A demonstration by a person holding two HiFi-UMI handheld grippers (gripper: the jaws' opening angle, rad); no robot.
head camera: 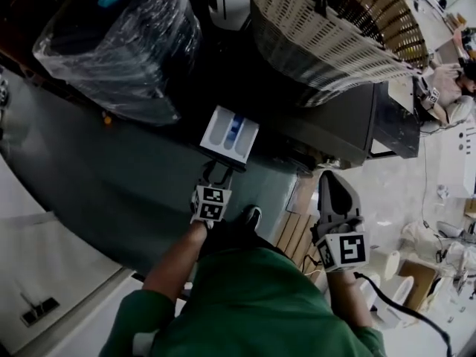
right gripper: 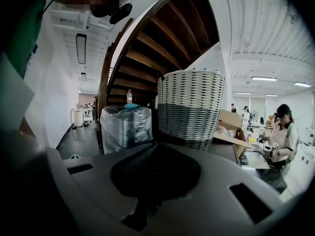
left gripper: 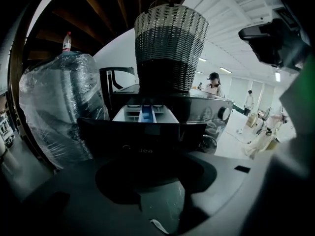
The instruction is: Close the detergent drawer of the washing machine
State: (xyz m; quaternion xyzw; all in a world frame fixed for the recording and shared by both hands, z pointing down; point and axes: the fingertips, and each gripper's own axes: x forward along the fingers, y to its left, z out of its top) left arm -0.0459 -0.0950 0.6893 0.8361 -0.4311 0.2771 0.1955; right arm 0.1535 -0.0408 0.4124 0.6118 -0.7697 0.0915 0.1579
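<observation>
Jutting from the washing machine (head camera: 335, 121), detergent drawer (head camera: 229, 134) pulled out, head view baring its white and blue compartments, left gripper (head camera: 216, 174) slightly parted, empty, at the drawer's dark front, right gripper (head camera: 331, 184) closed on nothing, its own view showing only the wicker basket (right gripper: 191, 109).

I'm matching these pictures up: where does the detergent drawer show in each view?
Head view: the drawer is at the centre, pulled open, its blue compartment showing.
Left gripper view: centre, straight ahead, under the basket.
Right gripper view: not in it.
Shared landmark: the basket, which shows in all three.
</observation>
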